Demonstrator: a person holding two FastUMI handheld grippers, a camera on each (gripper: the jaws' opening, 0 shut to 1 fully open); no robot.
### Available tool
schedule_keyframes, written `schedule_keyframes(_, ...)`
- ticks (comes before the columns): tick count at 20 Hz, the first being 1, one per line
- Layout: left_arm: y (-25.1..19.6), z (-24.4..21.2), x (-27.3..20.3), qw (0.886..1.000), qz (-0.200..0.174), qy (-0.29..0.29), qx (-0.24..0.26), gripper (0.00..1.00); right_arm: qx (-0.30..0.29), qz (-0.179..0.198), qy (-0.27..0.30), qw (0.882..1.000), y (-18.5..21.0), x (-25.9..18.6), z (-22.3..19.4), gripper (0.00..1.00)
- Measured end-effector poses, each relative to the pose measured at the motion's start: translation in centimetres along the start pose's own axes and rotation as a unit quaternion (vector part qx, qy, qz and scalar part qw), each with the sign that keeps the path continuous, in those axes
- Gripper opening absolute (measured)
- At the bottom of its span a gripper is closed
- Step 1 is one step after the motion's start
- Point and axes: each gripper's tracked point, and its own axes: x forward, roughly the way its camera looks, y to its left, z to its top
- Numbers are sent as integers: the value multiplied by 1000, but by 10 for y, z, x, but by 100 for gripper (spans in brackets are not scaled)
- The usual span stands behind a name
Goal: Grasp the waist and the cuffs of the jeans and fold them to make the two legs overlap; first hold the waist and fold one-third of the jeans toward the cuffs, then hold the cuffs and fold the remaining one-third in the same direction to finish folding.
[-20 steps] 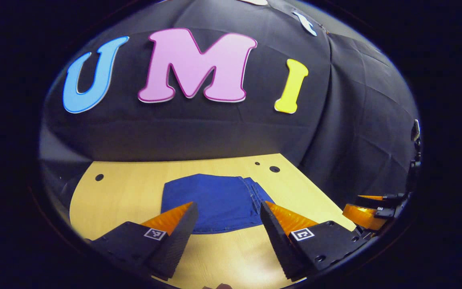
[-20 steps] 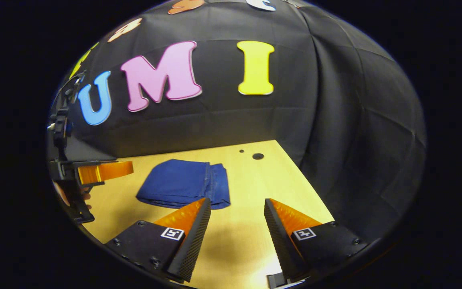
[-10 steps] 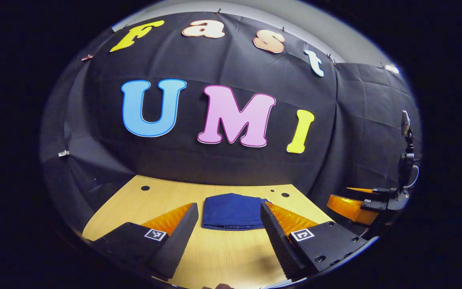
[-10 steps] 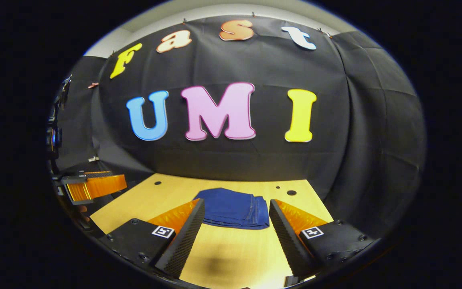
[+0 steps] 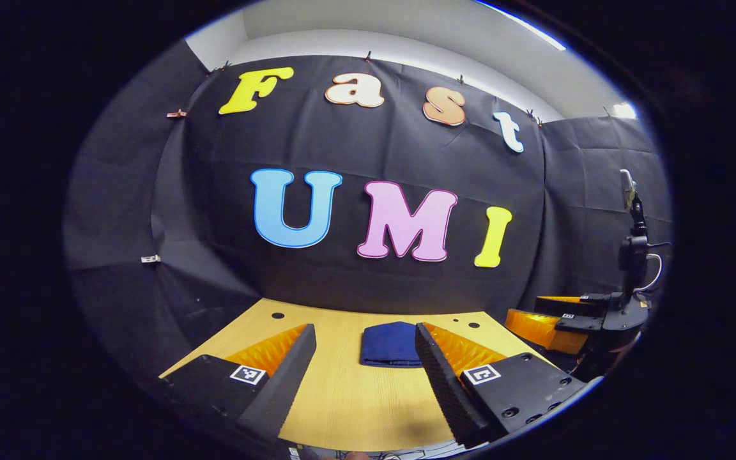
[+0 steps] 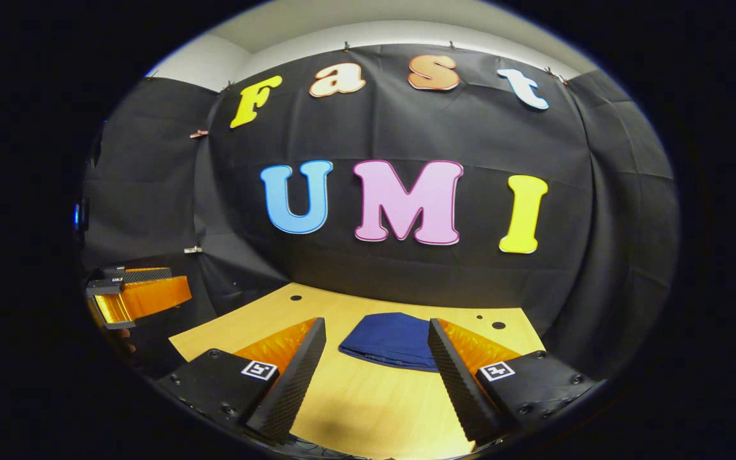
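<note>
Left gripper view: folded jeans [image 5: 391, 344] lie near table's [image 5: 342, 396] far edge; left gripper [image 5: 363, 367] and right gripper [image 6: 375, 370] both spread wide, holding nothing.

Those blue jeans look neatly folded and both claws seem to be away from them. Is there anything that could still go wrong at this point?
Little, probably. The jeans lie as a compact folded bundle on the wooden table, with nothing holding them down, so the top layer might spring open. Both the left gripper and the right gripper are open and hang low over the table; a careless forward move could nudge the bundle out of shape.
</note>
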Motion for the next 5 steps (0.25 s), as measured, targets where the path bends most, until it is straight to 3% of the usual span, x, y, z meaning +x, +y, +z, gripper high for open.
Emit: schedule_keyframes(5, 22, 5, -18, 1000, 17, -5, 3, 96, -3, 25, -9, 1000, 34, 7, 12, 98)
